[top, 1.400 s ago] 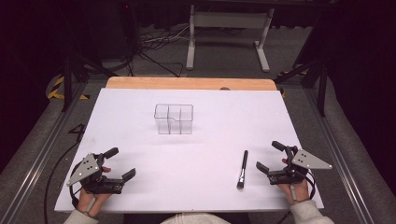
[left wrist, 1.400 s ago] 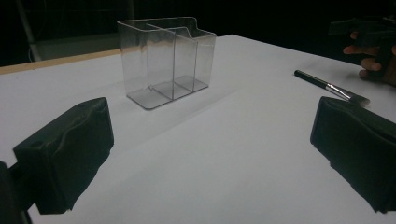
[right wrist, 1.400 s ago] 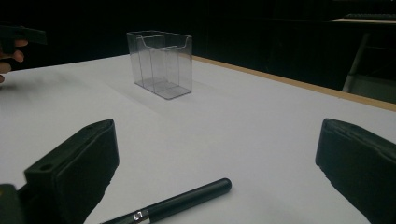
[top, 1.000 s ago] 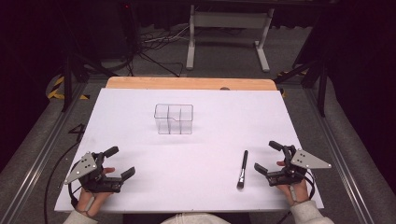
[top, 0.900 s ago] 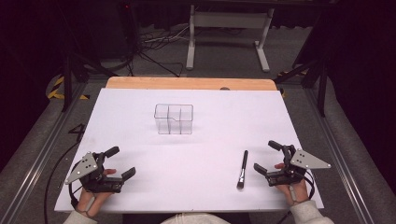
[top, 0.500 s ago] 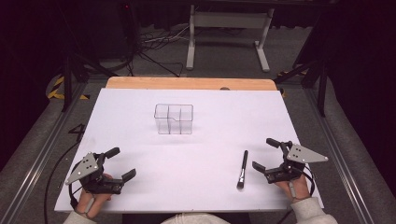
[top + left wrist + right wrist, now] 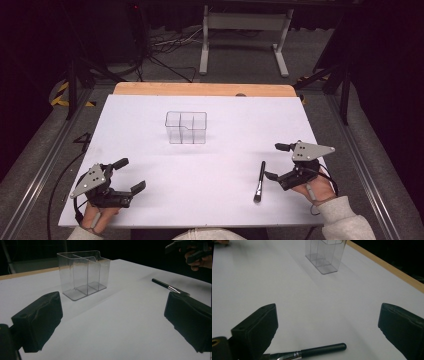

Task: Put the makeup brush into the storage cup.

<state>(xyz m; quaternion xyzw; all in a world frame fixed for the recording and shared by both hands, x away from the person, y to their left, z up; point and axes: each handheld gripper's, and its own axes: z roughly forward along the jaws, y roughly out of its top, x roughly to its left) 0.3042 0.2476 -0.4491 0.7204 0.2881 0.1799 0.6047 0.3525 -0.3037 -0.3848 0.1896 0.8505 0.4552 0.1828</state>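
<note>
Both sets of jaws are spread wide, holding nothing. The brush [image 7: 259,181] lies flat on the white bench [image 7: 210,150], just beside the right gripper [image 7: 276,161], well apart from the left gripper [image 7: 131,175]. The clear organizer [image 7: 186,127] stands upright mid-bench.

Desk top [image 7: 150,150]: plain white, no pattern
Far edge strip [image 7: 200,89]: light wood-orange
Organiser box [image 7: 186,127]: clear, colourless plastic
Makeup brush [image 7: 260,180]: black handle, silver ferrule, dark bristles
Left gripper [image 7: 126,175]: black jaws, grey top plate
Right gripper [image 7: 276,161]: black jaws, grey top plate
Sleeve [image 7: 345,222]: pale grey
Floor [image 7: 240,60]: grey
</note>
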